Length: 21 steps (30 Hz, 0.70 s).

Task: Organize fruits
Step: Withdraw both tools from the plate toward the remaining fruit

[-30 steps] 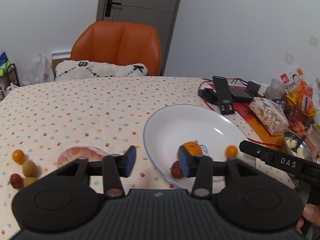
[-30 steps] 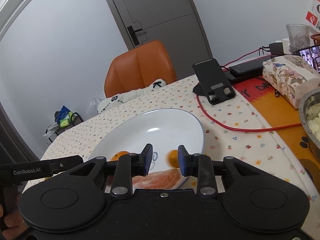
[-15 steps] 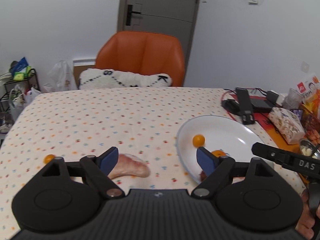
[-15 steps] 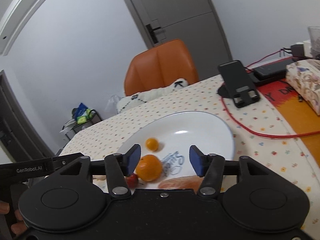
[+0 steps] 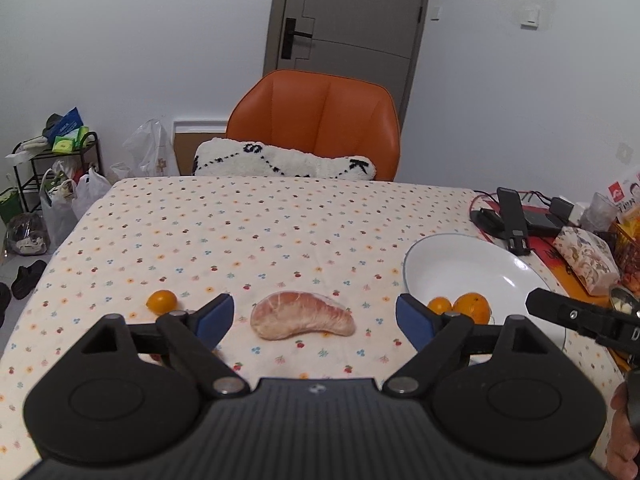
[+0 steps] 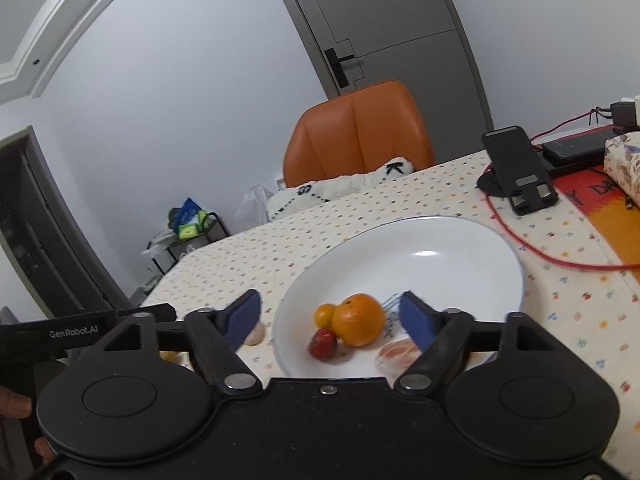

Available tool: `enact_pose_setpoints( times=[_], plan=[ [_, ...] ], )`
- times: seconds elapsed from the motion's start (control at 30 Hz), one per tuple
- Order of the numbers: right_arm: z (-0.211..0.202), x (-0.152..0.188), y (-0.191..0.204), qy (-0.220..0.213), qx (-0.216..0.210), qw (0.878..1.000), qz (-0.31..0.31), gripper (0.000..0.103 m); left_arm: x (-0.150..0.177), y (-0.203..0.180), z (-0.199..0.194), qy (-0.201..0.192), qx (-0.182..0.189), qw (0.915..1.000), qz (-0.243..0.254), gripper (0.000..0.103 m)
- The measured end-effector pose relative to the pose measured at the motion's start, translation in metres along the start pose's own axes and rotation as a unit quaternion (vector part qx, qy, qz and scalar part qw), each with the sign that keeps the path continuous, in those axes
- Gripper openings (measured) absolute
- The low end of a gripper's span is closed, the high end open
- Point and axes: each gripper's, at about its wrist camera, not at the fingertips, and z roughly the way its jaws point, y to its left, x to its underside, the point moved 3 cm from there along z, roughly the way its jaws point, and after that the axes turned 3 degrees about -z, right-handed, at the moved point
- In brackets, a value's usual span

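The pomelo segment (image 5: 303, 315) lies flat on the dotted tablecloth (image 5: 256, 232), near the camera and squarely between the two spread fingers of the left gripper (image 5: 315, 320), which grasps nothing and stands wide apart above it. To its left, a little way off, sits a small orange kumquat (image 5: 161, 301), also on the cloth and not yet gathered. To the right is the white plate (image 6: 460, 248), and in it, near its front left rim, an orange (image 6: 358, 319), a second kumquat (image 6: 324, 315) touching it, a red strawberry-like fruit (image 6: 322, 344) just in front, and a pale peeled piece (image 6: 396, 354) that is blurred and partly hidden by the finger. The right gripper (image 6: 331, 318) hangs over that cluster, fingers released and wide, holding nothing. I judge the step in hand to be the pick of the pomelo segment with the left gripper, with part of the fruit already collected on the plate. The next move calls for lowering the fingers on either side of the segment, closing gently across its narrow width since it looks soft, then carrying it right to a bare part of the plate. Far beyond stand an orange chair (image 5: 316, 120) and a phone stand (image 6: 516, 168).
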Motion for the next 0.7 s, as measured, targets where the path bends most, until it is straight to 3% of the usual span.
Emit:
enact_pose_setpoints(
  times=[0.23, 0.7],
  plan=[
    [0.0, 0.007, 0.015, 0.008, 0.002, 1.0, 0.013, 0.08, 0.008, 0.03, -0.008, 0.005, -0.001, 0.9997, -0.022, 0.087],
    [0.017, 0.024, 0.063, 0.036, 0.018, 0.999, -0.027, 0.085, 0.032, 0.076, -0.015, 0.014, 0.006, 0.9992, -0.037, 0.087]
  ],
)
